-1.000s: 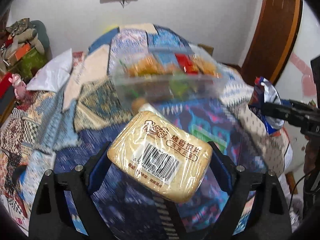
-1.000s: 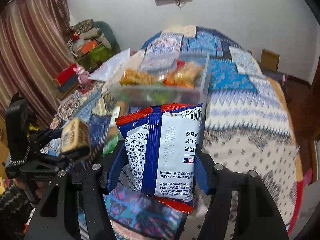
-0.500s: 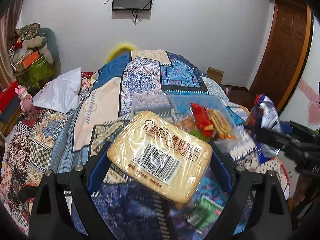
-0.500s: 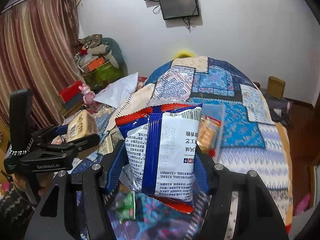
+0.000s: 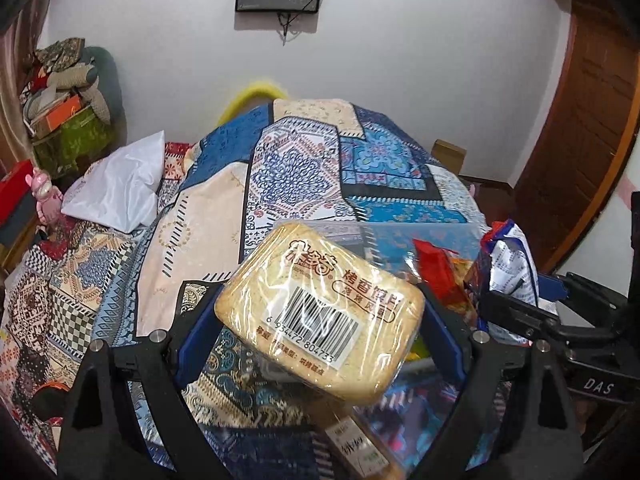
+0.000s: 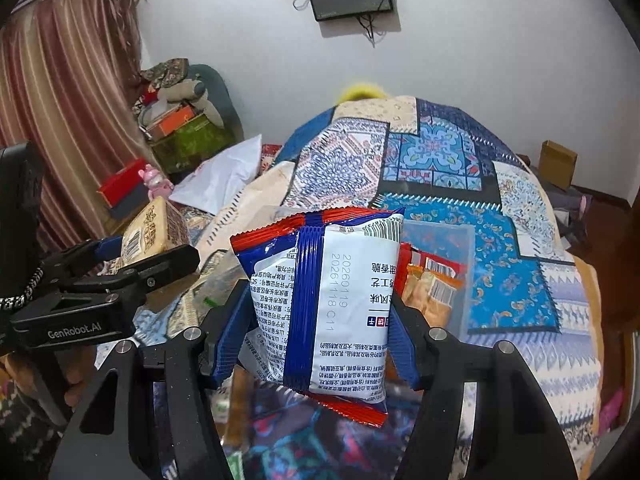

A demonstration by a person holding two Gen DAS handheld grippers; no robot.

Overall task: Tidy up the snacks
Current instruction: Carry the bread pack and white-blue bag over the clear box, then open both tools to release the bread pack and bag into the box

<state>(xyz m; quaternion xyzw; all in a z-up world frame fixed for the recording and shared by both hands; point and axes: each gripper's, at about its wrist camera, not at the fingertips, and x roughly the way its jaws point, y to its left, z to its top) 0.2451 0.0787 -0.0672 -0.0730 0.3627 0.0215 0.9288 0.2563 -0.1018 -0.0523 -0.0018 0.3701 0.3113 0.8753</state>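
My left gripper (image 5: 320,316) is shut on a tan bread packet (image 5: 320,312) with a barcode, held above the bed. The packet also shows in the right wrist view (image 6: 154,232). My right gripper (image 6: 316,320) is shut on a blue, white and red snack bag (image 6: 324,304), which also shows at the right of the left wrist view (image 5: 510,264). A clear plastic box (image 6: 444,240) with red and orange snack packs (image 6: 432,284) sits just behind and below both snacks; it shows in the left wrist view (image 5: 400,236) too.
A patchwork quilt (image 5: 312,160) covers the bed. Loose snack packs (image 5: 356,448) lie on it under the grippers. A white pillow (image 5: 116,188) lies at the left. Piled boxes and bags (image 6: 176,120) stand by the curtain. A wooden door (image 5: 580,120) is at the right.
Both grippers have risen and tilted up with their snacks, so the clear box has slid lower in both views. The two grippers have come closer together.
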